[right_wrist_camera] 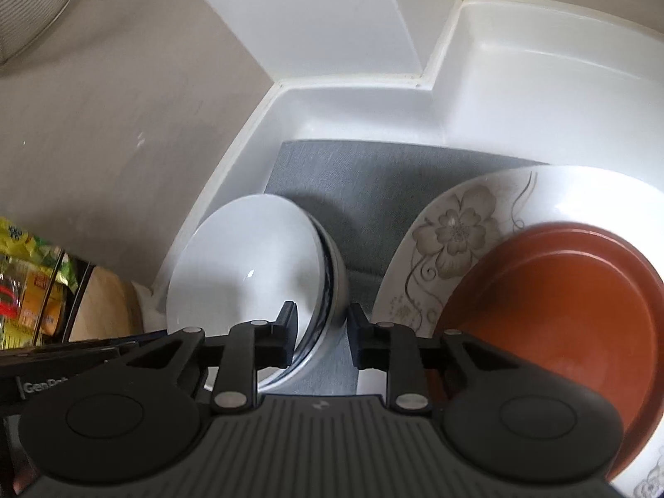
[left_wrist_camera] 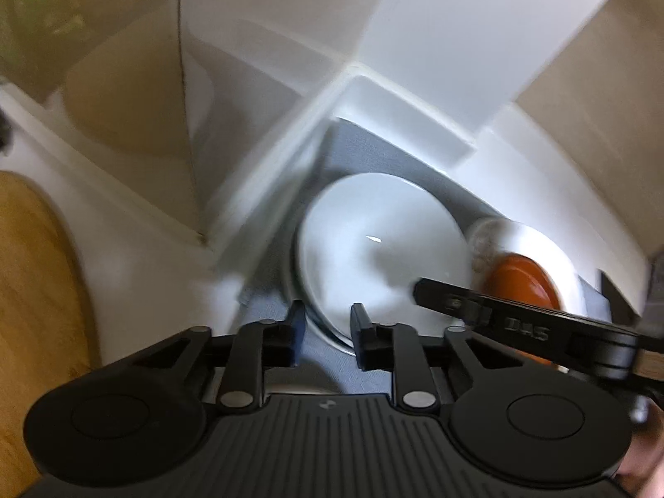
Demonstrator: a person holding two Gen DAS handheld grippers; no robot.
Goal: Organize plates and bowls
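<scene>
A white bowl (left_wrist_camera: 373,245) (right_wrist_camera: 249,269) sits on a grey mat in a white tray. My left gripper (left_wrist_camera: 324,323) is open, its fingers astride the bowl's near rim. My right gripper (right_wrist_camera: 321,328) is open too, its fingers astride the bowl's right rim; its arm shows in the left wrist view (left_wrist_camera: 518,323). To the right lies a flowered white plate (right_wrist_camera: 448,240) (left_wrist_camera: 527,240) with an orange plate (right_wrist_camera: 572,311) (left_wrist_camera: 523,282) on top of it.
The grey mat (right_wrist_camera: 357,191) lines the white tray (right_wrist_camera: 498,95). A beige wall (right_wrist_camera: 103,124) is to the left. A wooden board (left_wrist_camera: 37,290) lies at the left. Packaged goods (right_wrist_camera: 33,282) stand at the far left.
</scene>
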